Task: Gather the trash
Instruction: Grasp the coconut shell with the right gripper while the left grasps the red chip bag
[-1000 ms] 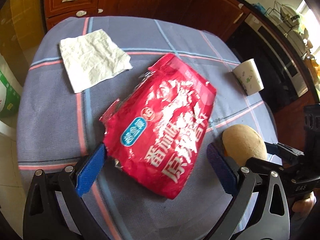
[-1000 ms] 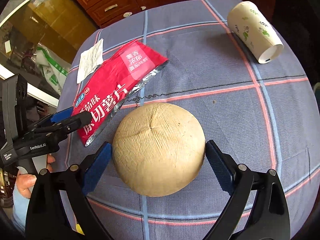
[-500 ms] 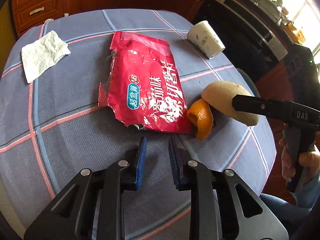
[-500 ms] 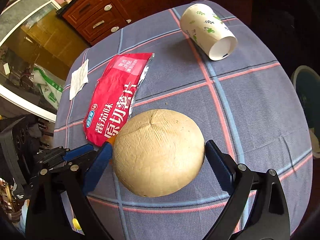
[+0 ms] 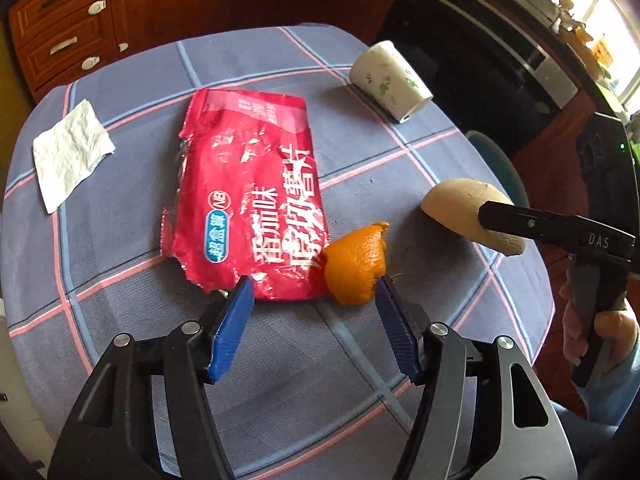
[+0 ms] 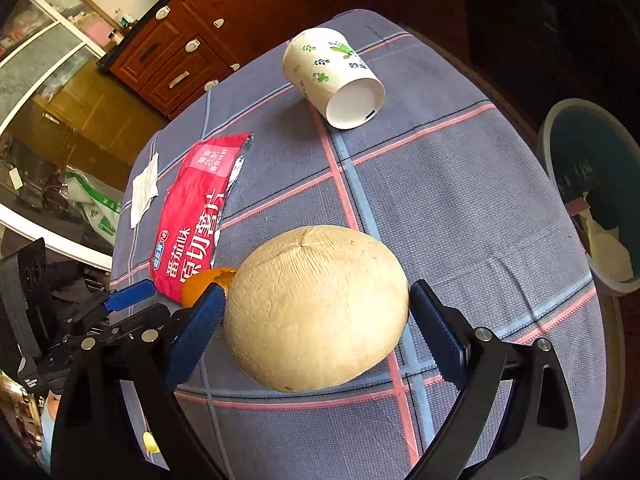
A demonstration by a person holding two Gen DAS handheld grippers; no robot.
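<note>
My right gripper [image 6: 312, 300] is shut on a beige half fruit shell [image 6: 316, 304] and holds it above the table; the shell also shows in the left wrist view [image 5: 468, 216]. My left gripper [image 5: 312, 292] is open just above the cloth, its fingertips at the near edge of a red snack bag [image 5: 252, 196] and an orange peel [image 5: 356, 264]. The bag [image 6: 192, 216] and peel [image 6: 204, 280] show left of the shell in the right wrist view. A paper cup [image 5: 388, 80] [image 6: 336, 80] lies on its side. A white tissue [image 5: 68, 156] [image 6: 144, 188] lies at the far left.
A blue checked tablecloth [image 5: 120, 240] [image 6: 460, 200] covers the round table. A blue bin [image 6: 592, 184] with white paper in it stands off the table's right edge. Wooden drawers [image 5: 60, 28] stand behind the table.
My left gripper was open around the bag, then pulled back and shut, and has now opened again near the bag and peel. The right gripper has carried the shell toward the right.
</note>
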